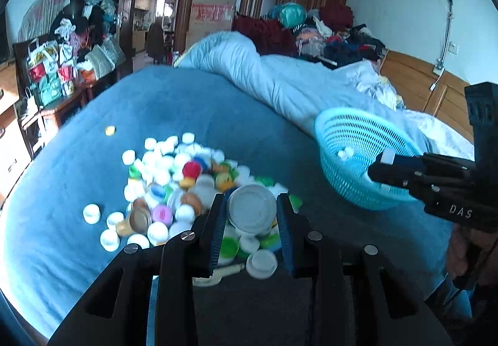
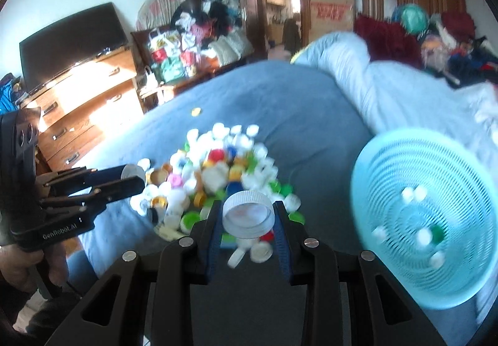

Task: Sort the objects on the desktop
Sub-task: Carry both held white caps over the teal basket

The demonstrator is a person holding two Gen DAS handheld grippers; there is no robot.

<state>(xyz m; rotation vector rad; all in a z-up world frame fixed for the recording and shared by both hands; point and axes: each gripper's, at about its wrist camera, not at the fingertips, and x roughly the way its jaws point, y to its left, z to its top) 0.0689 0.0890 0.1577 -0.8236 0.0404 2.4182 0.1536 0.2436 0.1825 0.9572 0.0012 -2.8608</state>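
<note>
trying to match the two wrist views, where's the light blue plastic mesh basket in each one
Left wrist view: the light blue plastic mesh basket sits right of centre on the bed, partly behind the right gripper.
Right wrist view: the same basket fills the lower right, blurred, tilted so its inside shows, with a few caps in it.
Shared landmark: the pile of mixed plastic bottle caps on the blue bedspread, left of the basket in both.

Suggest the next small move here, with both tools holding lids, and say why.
Probably carry the right tool over the blue basket and open it: it is shut on a clear lid above the cap pile, and the basket already holds caps. The left tool grips its own grey lid.
</note>
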